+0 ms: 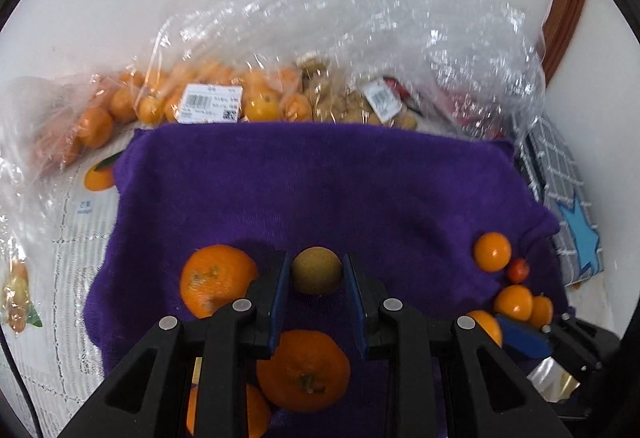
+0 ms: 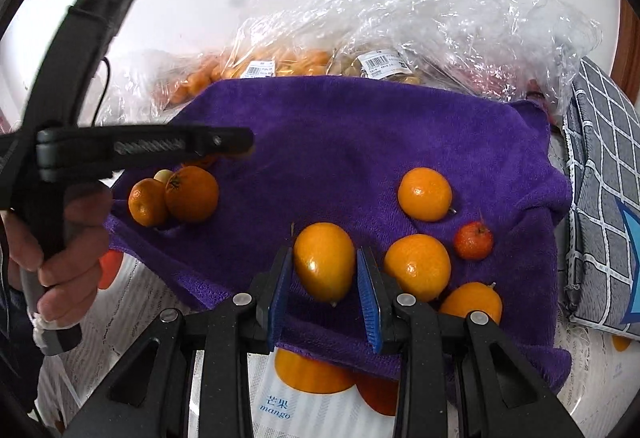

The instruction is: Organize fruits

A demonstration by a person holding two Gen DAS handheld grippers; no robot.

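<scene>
While pinching a small brownish-green fruit [image 1: 316, 271] in the left gripper [image 1: 316, 278] and a glossy yellow-orange fruit [image 2: 324, 261] in the right gripper [image 2: 325, 274], jaws narrow and pressed on each fruit. Best lowered slowly, each beside its own kind. Larger tangerines [image 1: 218, 280] just left of the brownish one, near the front left corner of the purple towel [image 1: 320, 190]. Small orange fruits [image 2: 425, 193] and one red fruit [image 2: 473, 240] clustered toward the towel's right edge. Bagged fruit [image 1: 208, 100] along the far edge. Light grip advised; round fruit likely to roll on release.
</scene>
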